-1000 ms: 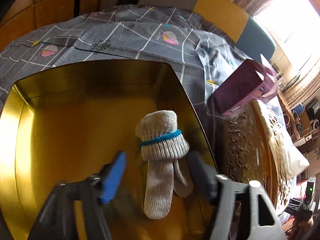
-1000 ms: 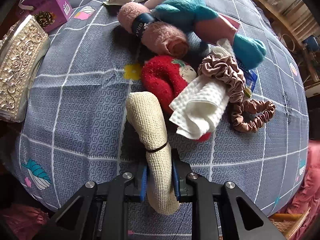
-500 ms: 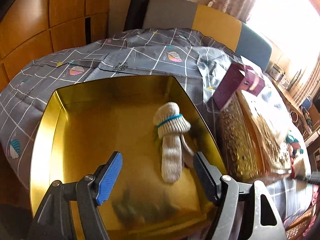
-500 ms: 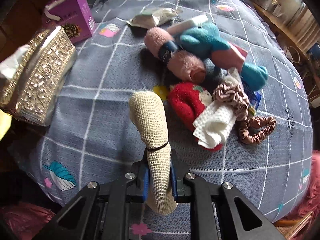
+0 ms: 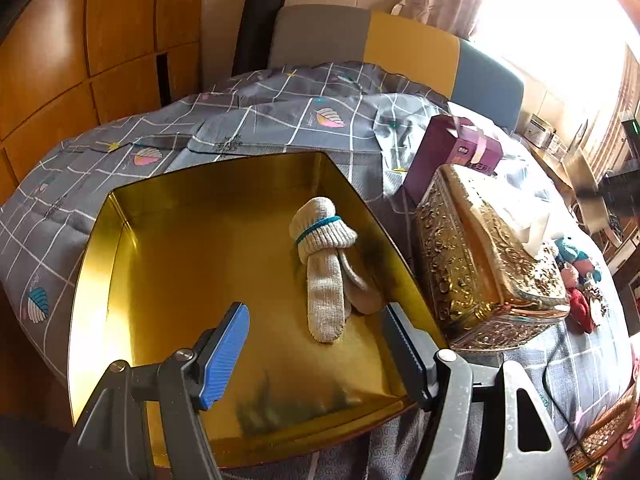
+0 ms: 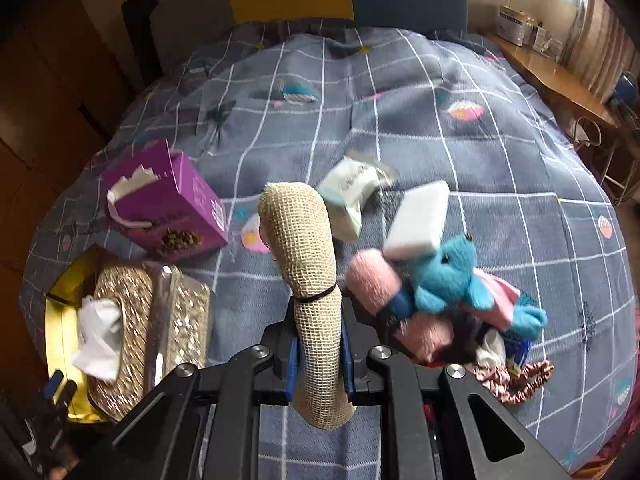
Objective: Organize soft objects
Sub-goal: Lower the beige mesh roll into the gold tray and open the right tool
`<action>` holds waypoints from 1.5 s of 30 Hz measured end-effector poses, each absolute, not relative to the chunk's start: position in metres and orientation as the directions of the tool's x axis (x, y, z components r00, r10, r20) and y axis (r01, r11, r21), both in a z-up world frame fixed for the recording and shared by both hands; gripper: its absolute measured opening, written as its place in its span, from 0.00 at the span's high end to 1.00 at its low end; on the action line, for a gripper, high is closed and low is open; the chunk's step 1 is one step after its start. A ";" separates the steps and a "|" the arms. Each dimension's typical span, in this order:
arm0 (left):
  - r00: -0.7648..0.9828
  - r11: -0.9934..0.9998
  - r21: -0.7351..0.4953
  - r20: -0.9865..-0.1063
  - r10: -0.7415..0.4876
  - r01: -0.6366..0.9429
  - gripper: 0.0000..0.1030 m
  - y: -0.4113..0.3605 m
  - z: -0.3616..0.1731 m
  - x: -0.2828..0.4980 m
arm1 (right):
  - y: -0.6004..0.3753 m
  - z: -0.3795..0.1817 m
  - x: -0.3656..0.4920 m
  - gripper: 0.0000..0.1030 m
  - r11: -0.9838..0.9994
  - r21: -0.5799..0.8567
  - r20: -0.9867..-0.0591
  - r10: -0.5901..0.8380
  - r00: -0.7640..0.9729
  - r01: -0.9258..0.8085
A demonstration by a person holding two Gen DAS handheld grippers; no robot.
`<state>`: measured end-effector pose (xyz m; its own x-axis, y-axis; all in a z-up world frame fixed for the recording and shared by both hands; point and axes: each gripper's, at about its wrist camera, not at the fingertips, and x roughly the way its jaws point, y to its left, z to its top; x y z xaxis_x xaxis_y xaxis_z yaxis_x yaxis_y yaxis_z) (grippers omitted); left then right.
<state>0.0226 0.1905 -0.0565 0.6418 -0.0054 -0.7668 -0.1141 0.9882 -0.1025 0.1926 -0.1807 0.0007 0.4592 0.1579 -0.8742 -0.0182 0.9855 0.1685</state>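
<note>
A grey knit sock point(image 5: 320, 264) with a blue band lies inside the gold tin point(image 5: 120, 260), against its right wall. My left gripper point(image 5: 313, 314) hovers above the tin's near part; its jaws are closing, and no pad touches the sock. My right gripper point(image 6: 320, 344) is shut on a beige mesh roll point(image 6: 300, 232) tied with a black band, held up above the bed. Right of it lie a blue plush point(image 6: 452, 272), a pink roll point(image 6: 372, 280), a white sponge point(image 6: 420, 216), a white packet point(image 6: 348, 188) and a brown scrunchie point(image 6: 520, 380).
An ornate gold tissue box point(image 5: 480, 260) stands right of the tin, with a purple carton point(image 5: 452, 152) behind it. Both show left of the roll in the right wrist view, tissue box point(image 6: 152, 320) and carton point(image 6: 168, 200). A grey checked bedspread point(image 6: 400, 92) covers the bed.
My left gripper has drawn back and up from the sock, so the whole tin shows. My right gripper has lifted the mesh roll off the bed and away from the pile.
</note>
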 end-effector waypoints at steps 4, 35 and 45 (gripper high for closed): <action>0.644 0.989 -0.100 -0.765 -0.009 -0.105 0.32 0.187 -0.054 0.021 | -0.142 0.028 0.207 0.83 0.972 0.209 -0.809 0.233 0.540 -0.107; 0.664 0.904 -0.194 -0.738 0.122 -0.381 0.32 0.284 -0.048 -0.012 | 0.138 -0.069 0.075 0.78 0.545 0.161 -0.884 0.451 0.125 -0.823; 0.688 0.928 -0.161 -0.714 0.125 -0.335 0.32 0.266 -0.042 -0.014 | 0.136 -0.076 0.063 0.44 0.550 0.104 -0.869 0.456 0.193 -0.829</action>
